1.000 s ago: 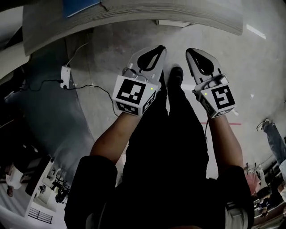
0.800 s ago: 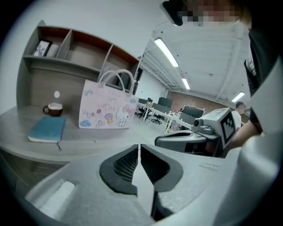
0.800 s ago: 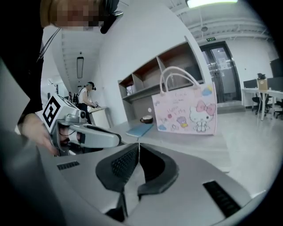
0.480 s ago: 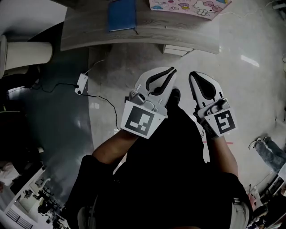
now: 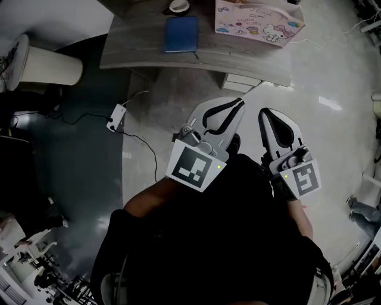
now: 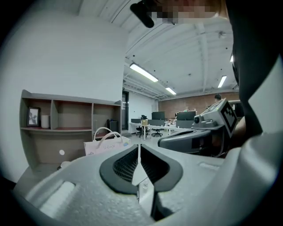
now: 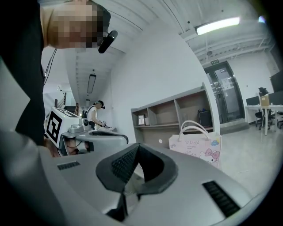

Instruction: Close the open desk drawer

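Observation:
A grey wooden desk stands at the top of the head view. White drawer fronts stick out from under its front edge. My left gripper and right gripper are held side by side over the floor, short of the desk, both shut and holding nothing. In the left gripper view the jaws meet along a thin seam, with the right gripper beside them. The right gripper view shows its jaws pressed together and the left gripper at the left.
On the desk lie a blue notebook, a pink cartoon bag and a small cup. A power strip with its cable lies on the floor. A white pedestal stands left. A shelf unit rises behind the desk.
The desk has come further into view at the top, and both grippers sit lower in the frame. Both stay shut.

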Tool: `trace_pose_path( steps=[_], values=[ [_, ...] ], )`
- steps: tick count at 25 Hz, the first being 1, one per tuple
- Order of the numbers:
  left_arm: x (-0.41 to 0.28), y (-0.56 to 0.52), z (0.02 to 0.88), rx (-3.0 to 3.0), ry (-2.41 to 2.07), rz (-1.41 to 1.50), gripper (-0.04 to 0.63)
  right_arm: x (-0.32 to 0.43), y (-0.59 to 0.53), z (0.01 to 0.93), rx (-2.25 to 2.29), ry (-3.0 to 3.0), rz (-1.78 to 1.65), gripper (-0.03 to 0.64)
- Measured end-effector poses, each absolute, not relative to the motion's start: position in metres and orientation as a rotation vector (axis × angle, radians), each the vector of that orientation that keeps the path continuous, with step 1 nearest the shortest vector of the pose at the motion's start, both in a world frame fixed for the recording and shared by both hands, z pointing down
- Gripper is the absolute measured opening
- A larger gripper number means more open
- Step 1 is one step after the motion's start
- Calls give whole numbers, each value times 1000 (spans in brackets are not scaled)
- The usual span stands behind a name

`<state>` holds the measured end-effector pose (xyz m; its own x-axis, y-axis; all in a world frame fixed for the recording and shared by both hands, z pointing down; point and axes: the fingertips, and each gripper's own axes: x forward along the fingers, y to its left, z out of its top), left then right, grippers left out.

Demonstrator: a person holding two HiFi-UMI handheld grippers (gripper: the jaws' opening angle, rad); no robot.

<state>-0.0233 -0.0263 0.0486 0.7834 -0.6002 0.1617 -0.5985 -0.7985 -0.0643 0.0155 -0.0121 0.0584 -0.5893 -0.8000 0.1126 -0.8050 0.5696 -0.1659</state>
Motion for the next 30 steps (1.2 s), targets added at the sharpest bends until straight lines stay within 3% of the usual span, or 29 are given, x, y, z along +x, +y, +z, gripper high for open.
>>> trace_pose_path(
  steps=[30],
  values=[
    [-50, -10, 39, -3006, 1074, -218, 25, 2, 11, 39, 1403, -2774, 224, 12]
  ],
)
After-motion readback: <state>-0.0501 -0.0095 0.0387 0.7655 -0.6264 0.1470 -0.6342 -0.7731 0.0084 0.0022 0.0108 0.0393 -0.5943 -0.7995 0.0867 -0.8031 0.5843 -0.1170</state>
